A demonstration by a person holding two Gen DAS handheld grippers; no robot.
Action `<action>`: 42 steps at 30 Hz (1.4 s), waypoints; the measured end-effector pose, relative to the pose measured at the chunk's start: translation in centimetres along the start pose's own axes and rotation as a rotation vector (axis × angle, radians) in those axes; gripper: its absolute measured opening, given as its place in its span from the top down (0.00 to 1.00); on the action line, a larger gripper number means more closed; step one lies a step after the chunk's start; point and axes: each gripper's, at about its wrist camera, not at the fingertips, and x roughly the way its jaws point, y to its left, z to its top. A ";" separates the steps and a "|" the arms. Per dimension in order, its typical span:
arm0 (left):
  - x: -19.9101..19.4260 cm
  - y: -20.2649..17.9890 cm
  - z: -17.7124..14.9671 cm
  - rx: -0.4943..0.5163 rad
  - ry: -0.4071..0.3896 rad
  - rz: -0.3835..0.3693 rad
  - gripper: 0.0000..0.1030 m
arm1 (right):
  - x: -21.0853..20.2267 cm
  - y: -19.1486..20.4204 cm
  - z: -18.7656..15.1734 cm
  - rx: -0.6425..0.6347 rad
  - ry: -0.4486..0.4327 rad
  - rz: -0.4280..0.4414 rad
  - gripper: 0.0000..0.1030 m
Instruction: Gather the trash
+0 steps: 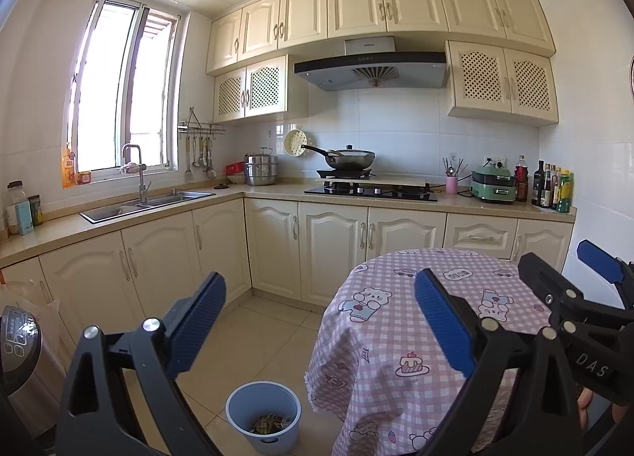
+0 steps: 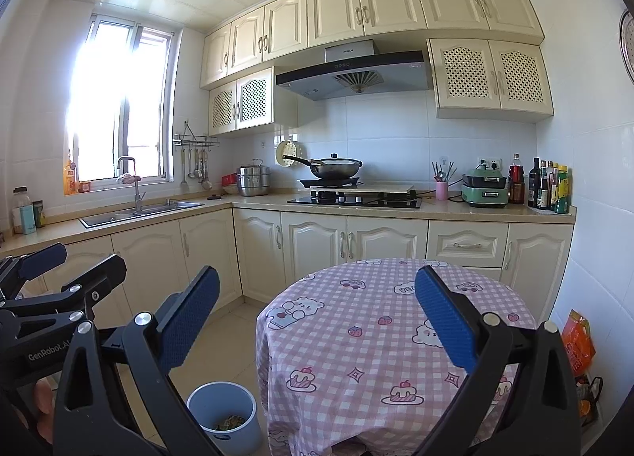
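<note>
A light blue bin [image 1: 263, 416] stands on the tiled floor left of the round table [image 1: 400, 337]; crumpled trash [image 1: 268, 425] lies in its bottom. The bin also shows in the right wrist view [image 2: 222, 412]. The table wears a pink checked cloth with bears and cakes [image 2: 356, 321], and I see no loose trash on it. My left gripper [image 1: 321, 317] is open and empty, held above the floor and the table's left edge. My right gripper [image 2: 317, 309] is open and empty, held over the table's near side.
Cream kitchen cabinets run along the back and left walls, with a sink [image 1: 146, 204], a hob with a wok [image 1: 348, 158] and bottles [image 1: 552, 186]. A rice cooker [image 1: 20, 341] sits at lower left. An orange bag [image 2: 578, 341] leans against the right wall.
</note>
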 end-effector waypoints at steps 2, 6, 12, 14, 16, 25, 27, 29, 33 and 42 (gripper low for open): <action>-0.1 -0.1 0.0 0.000 -0.001 0.001 0.09 | 0.0 0.0 -0.1 0.000 -0.001 -0.001 0.07; -0.1 -0.1 -0.1 0.000 0.001 0.001 0.09 | 0.0 0.0 0.0 0.001 0.001 0.000 0.07; 0.0 0.0 -0.2 -0.001 0.004 0.000 0.09 | -0.2 0.3 -0.1 0.003 0.004 -0.004 0.07; 0.0 0.1 -0.2 0.000 0.005 -0.001 0.09 | -0.2 0.4 -0.1 0.004 0.004 -0.005 0.07; 0.0 0.1 -0.2 0.000 0.004 0.000 0.09 | -0.1 0.4 -0.1 0.004 0.006 -0.003 0.07; 0.0 -0.1 -0.6 0.000 0.007 -0.001 0.09 | 0.0 0.6 -0.3 0.007 0.012 -0.002 0.07; 0.0 -0.1 -0.6 0.000 0.008 -0.003 0.09 | 0.0 0.7 -0.4 0.007 0.012 -0.004 0.07; 0.0 -0.1 -0.6 0.000 0.007 -0.002 0.09 | 0.1 0.7 -0.3 0.009 0.011 -0.005 0.07; 0.0 -0.2 -0.6 0.000 0.008 -0.001 0.09 | 0.1 0.7 -0.3 0.011 0.010 -0.006 0.07; 0.1 -0.2 -0.7 0.003 0.008 -0.002 0.09 | 0.1 0.6 -0.3 0.014 0.012 -0.002 0.07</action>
